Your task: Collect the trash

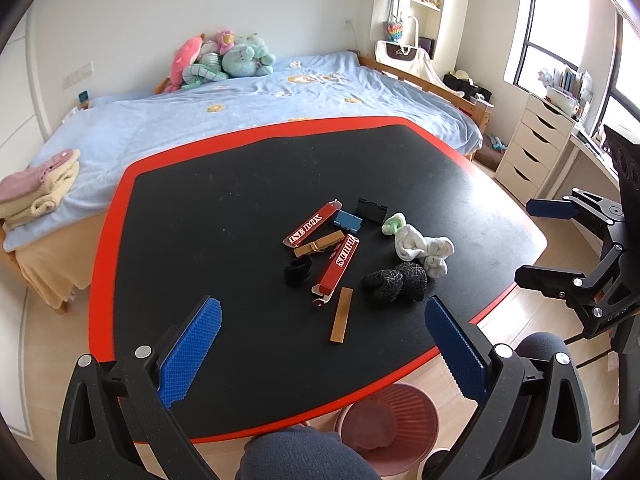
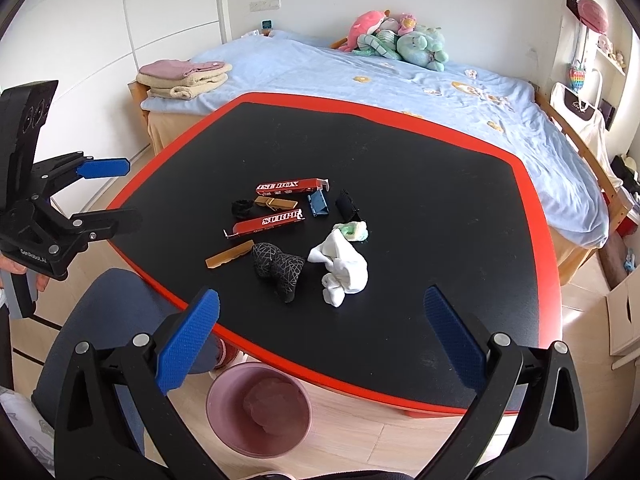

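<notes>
Left wrist view: left gripper (image 1: 322, 350) gapes wide, empty, above the table (image 1: 240, 184); nothing looks collected, 2 red boxes (image 1: 338, 266) point away. Right wrist view: right gripper (image 2: 320, 330) equally wide; pink bin (image 2: 258, 410) waits below, wooden strip (image 2: 230, 254) lying crosswise.

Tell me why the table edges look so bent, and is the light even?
Left wrist view: the fisheye lens bows the table rim, dark corners ring the picture, and the window is blown out white. Right wrist view: same bowing, softer even daylight, things on the table sharp.
</notes>
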Action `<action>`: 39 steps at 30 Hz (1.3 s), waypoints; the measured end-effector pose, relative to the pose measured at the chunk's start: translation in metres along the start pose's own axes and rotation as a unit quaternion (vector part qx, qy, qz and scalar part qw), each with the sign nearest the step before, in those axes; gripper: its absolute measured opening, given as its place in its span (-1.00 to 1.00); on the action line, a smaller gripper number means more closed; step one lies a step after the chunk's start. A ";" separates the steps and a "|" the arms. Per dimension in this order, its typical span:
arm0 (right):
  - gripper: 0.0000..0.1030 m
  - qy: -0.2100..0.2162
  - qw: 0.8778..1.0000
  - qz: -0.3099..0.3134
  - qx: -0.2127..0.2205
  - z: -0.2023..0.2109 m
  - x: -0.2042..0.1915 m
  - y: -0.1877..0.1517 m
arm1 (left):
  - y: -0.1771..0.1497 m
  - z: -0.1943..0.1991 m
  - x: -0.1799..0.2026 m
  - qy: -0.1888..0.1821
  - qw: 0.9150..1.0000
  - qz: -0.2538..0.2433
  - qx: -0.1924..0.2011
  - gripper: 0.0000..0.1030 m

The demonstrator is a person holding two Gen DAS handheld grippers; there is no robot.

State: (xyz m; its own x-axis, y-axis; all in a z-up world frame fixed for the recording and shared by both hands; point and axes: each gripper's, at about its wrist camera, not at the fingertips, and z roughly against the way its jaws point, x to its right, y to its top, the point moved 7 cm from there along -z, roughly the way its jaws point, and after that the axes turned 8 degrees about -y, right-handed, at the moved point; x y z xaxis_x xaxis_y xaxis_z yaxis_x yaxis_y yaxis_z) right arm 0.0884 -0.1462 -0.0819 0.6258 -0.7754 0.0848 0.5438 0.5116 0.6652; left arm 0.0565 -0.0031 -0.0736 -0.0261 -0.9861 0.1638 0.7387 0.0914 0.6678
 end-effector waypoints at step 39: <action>0.06 0.062 0.992 -0.017 -0.110 -0.128 0.024 -0.008 | 0.004 -0.123 -0.059 -0.038 0.993 0.039 -0.108 0.34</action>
State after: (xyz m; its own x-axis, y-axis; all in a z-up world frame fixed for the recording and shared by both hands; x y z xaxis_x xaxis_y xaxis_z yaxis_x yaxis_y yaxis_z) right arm 0.1704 -0.1214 -0.1799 0.6609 -0.7496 -0.0362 0.6664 0.5639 0.4878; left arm 0.1436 0.0385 -0.1699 -0.0071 -0.9631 0.2689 0.8678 0.1277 0.4802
